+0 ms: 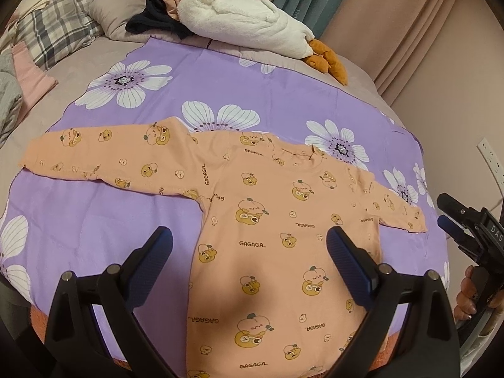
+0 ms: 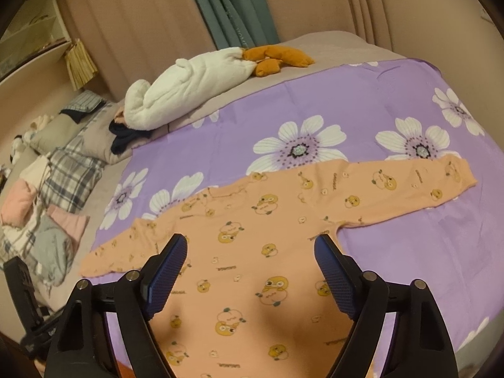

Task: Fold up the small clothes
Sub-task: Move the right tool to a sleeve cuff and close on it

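the little peach top looks like soft matt knit cotton; purple flower sheet is smooth thin cloth; goose plushie is fluffy fleece; gripper pads ribbed blue rubber, matt black plastic arms

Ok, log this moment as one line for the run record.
stage: before first fold | shirt: flat, sleeves spread, on purple cloth | left gripper: open, empty, over shirt | right gripper: open, empty, over shirt

One peach long-sleeved cotton shirt printed with cartoon ducks lies ahead of the tools. One purple cloth with white flowers is under it. One white plush goose with orange feet lies beyond. Two tools: left tool, right tool.
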`<state>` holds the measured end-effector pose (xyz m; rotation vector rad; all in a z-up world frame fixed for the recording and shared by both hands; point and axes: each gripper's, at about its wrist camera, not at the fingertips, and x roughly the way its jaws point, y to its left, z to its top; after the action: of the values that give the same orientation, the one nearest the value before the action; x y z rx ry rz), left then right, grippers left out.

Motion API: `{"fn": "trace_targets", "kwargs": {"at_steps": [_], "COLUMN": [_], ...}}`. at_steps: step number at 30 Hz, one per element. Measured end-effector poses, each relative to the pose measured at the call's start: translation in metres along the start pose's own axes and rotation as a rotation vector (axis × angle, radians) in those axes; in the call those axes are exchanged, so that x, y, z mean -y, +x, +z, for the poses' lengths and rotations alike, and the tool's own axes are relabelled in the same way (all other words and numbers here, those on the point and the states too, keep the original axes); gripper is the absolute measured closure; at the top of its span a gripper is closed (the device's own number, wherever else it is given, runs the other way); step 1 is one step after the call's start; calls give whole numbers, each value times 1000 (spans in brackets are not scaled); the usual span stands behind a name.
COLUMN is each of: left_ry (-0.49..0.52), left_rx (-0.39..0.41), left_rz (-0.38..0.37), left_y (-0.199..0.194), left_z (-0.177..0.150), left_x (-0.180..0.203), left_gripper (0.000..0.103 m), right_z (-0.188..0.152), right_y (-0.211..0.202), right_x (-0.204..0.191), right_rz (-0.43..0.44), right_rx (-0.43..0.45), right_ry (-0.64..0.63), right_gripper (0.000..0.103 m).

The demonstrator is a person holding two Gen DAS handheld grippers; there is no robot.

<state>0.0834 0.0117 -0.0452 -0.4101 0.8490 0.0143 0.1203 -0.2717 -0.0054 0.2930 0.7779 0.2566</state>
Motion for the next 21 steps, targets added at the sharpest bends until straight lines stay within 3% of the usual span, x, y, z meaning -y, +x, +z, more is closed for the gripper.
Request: {"fn": "trace_targets", "kwargs": {"at_steps": [4,12,21], "left_ry": [26,60,76], "left_rx": [-5,-67,-172], "left_rz": [3,11,41], "left_y": [5,27,67], "left_z": [-3,-13,-25], "left_x": [5,16,28], "left_gripper": [5,6,12], "right_z": [1,12,31], "right_y": [-3,-9,-6], "right_x": [8,41,125], "right_rz": [3,-31,-112], "right_rx": [12,52,77], "right_ry": [12,65,268], "right_gripper": [20,32,46]}}
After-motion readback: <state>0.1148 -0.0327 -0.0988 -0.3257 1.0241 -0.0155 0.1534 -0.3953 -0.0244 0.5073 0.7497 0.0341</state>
